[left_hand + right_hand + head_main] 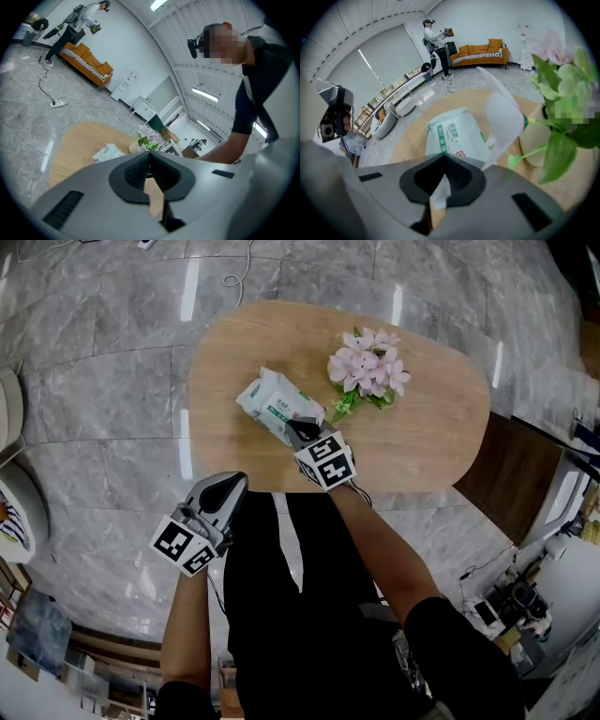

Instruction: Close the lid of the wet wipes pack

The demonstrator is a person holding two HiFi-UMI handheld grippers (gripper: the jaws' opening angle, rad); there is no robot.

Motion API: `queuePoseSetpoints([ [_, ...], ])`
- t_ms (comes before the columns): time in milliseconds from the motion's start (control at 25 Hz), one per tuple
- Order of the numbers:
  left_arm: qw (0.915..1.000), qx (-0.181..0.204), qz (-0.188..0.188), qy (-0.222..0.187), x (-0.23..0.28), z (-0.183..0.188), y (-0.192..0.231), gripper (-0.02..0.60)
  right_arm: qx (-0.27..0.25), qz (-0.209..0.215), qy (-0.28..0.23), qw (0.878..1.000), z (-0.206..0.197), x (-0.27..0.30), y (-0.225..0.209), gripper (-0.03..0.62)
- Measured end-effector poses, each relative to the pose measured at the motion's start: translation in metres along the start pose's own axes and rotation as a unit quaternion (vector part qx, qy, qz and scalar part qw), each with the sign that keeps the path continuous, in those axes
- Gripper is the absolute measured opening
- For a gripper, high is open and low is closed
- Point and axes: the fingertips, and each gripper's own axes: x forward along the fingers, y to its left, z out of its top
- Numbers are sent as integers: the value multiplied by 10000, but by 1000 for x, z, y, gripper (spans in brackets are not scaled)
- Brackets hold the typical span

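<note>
Surroundings: pink flowers [367, 365] stand just beside the wet wipes pack [277, 404] on the oval wooden table [431, 427], their leaves near its lid end.
Pack axis: diagonal, far-left to near-right; white lid flap [504, 112] raised at the near end.
Print: green band and red mark; wording illegible.
Right gripper [302, 434]: jaws clenched, empty, tip at the pack's near end.
Left gripper [230, 482]: jaws clenched, empty, off the table's near edge.

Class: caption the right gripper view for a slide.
Right gripper at the wet wipes pack, its lid standing open, flowers beside.
</note>
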Motion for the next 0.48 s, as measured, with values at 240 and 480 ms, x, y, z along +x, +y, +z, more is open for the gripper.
queuePoseSetpoints([
  [240,10000,-47,-5,37,0,-4,1,15,-54,-83,138,9999,0,3,0,11],
  [480,10000,-45,-26,27,0,-1,1,15,-191,-252,214,9993,0,5,-1,11],
])
